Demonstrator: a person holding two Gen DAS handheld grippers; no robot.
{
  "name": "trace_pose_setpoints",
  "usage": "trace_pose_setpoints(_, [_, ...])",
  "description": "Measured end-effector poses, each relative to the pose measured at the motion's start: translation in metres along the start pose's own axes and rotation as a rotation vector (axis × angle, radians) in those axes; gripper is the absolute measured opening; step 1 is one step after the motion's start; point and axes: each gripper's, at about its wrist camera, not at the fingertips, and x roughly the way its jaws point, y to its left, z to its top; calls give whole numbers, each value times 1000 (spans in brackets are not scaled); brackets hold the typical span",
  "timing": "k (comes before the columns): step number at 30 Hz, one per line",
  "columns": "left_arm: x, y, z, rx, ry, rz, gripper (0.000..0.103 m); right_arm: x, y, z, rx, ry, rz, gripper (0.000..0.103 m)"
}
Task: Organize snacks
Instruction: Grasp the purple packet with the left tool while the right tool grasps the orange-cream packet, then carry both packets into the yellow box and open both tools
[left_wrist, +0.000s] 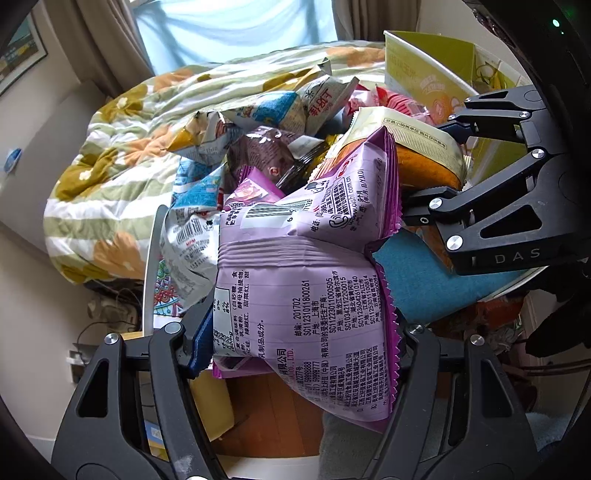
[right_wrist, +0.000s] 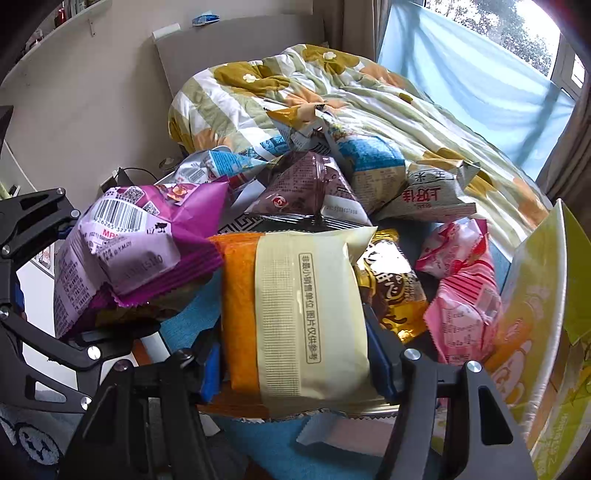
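Left wrist view: the left gripper (left_wrist: 301, 345) had its jaws partly closed on a purple snack packet (left_wrist: 306, 273), pads pressing both side edges, the packet's long axis running away from the camera along the fingers and its far end raised over the snack pile (left_wrist: 258, 122); holding firm without crushing and carrying it clear of neighbours seemed the sound approach. Right wrist view: the right gripper (right_wrist: 295, 373) had its jaws drawn in on a cream-and-orange packet (right_wrist: 295, 314), long axis likewise along the fingers, above the blue cloth (right_wrist: 192, 328), with the yellow-green box (right_wrist: 535, 314) just beside on the right, a likely destination.
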Motion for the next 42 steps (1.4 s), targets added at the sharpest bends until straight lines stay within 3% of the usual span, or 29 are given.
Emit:
trace_pose_setpoints(11, [-56,-45,53,-4,-136,-5,66,-93,-45,-24,62,-93,-79,59])
trace_pose_setpoints(20, [-69,-92,154,95,-242,-74,66,-172,-124,-27,227,-190,-215,59])
trace_pose_setpoints(26, [-39,-122,228,163,-251,-145,66,-192,-185,-25,359,-193,-327,59])
trace_pose_setpoints(34, [38,-172,316,282,-168,-201,66,-188,-268,-29,600,-149,-426,59])
trace_pose_setpoints(40, [94,-212,346,401,-86,-235,68,-181,-314,-43,735,-121,-483,59])
trace_pose_setpoints(42, [100,-221,345,430,-87,-228,78,-177,-323,-49,771,-108,-489,59])
